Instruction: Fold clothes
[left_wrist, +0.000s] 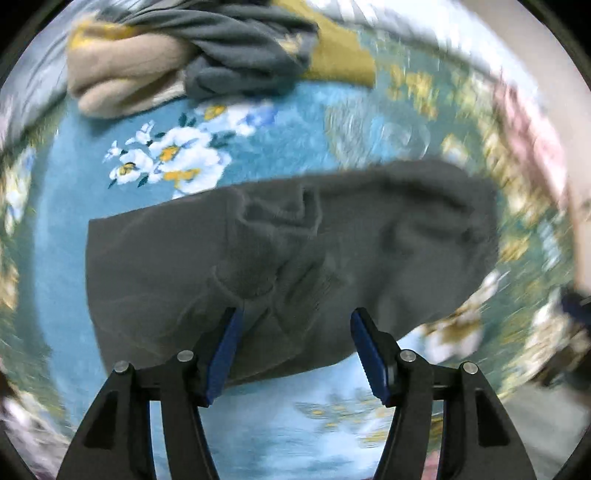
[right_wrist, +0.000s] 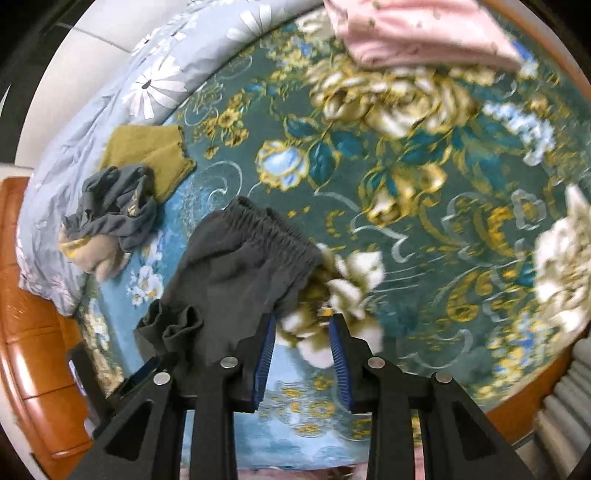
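Dark grey shorts lie rumpled on the floral blanket, filling the middle of the left wrist view. My left gripper hovers open over their near edge, nothing between its blue pads. In the right wrist view the same shorts show an elastic waistband at the far end. My right gripper is open just right of the shorts, over the blanket, its left finger at the cloth's edge. The left gripper's tool shows dimly at the shorts' near left corner.
A heap of unfolded clothes lies beyond: a beige piece, a grey piece, a mustard piece. A folded pink garment sits at the far right. A daisy-print quilt and the orange wooden bed frame border the left.
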